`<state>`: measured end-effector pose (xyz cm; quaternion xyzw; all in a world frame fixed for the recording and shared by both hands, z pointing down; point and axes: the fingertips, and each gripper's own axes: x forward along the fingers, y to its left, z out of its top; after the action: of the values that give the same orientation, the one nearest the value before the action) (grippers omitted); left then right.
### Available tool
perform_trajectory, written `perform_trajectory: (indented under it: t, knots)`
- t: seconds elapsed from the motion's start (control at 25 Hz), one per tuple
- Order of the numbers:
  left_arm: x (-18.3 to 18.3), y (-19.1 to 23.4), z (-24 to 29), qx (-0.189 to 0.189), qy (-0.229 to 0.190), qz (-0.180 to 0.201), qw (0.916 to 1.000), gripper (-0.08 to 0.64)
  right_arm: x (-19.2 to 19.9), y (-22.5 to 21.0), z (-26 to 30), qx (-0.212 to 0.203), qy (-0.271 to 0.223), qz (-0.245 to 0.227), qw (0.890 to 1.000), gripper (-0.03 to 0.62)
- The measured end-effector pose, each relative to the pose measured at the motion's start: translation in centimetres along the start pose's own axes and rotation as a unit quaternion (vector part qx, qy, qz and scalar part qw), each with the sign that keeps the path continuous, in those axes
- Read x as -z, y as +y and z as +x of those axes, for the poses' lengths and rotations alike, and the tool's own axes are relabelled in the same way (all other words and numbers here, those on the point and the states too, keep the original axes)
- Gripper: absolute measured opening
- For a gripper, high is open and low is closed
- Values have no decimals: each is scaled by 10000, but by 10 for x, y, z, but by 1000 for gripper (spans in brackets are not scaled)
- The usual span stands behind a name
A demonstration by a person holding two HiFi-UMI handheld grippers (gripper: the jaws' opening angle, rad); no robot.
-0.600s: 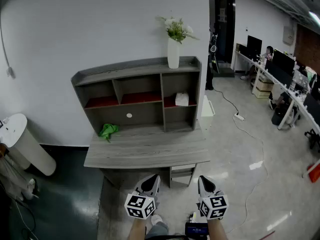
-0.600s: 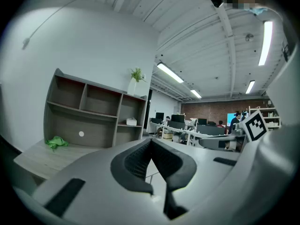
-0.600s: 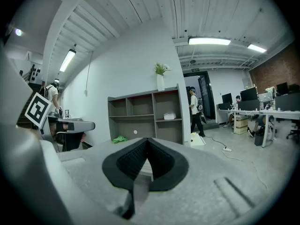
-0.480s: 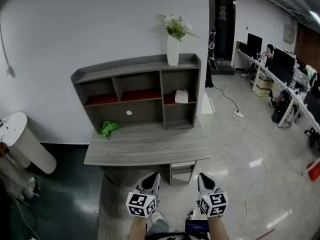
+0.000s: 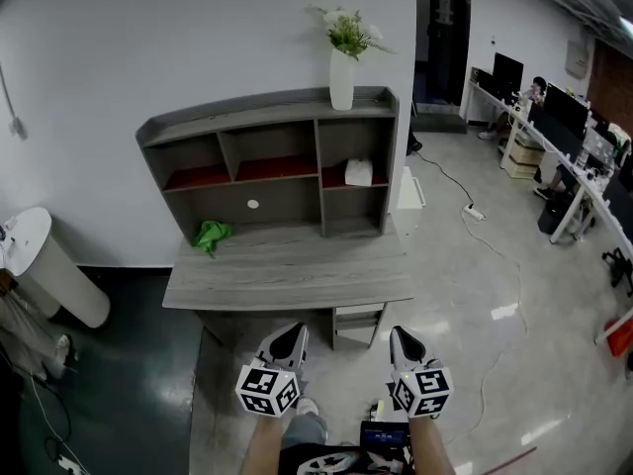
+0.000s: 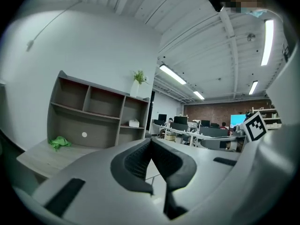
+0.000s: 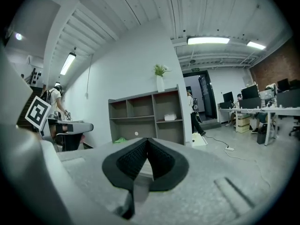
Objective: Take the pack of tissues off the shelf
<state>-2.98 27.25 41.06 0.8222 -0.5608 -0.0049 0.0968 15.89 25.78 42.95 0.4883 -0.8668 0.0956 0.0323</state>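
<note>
The pack of tissues (image 5: 358,172) is a small white block lying flat on the red-lined upper level of the grey shelf (image 5: 262,115), in its rightmost compartment. It sits just right of centre in the upper half of the head view.

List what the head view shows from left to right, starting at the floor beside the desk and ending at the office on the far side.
white rounded object → green cloth → white dot on the shelf's back panel → pack of tissues → white power strip on the floor → office desk with monitors
</note>
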Motion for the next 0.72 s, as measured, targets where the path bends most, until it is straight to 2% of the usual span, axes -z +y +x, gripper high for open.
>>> perform_trajectory:
  t: [0.24,0.4,0.52,0.72]
  knots:
    - [9,23,19,-179,123,204,9996,5,4,-6,33,-38,42,68,10000,5]
    - [6,47,51,-56,75,-113,9999,6,5,-16,72,-20,114,86,9999,5]
    - [1,74,94,15,71,-211,9998,6,0,-32,116,66,183,21,9998,5]
    - [-14,117,180,234,315,-55,9992,6,-24,-65,189,386,210,39,9990,5]
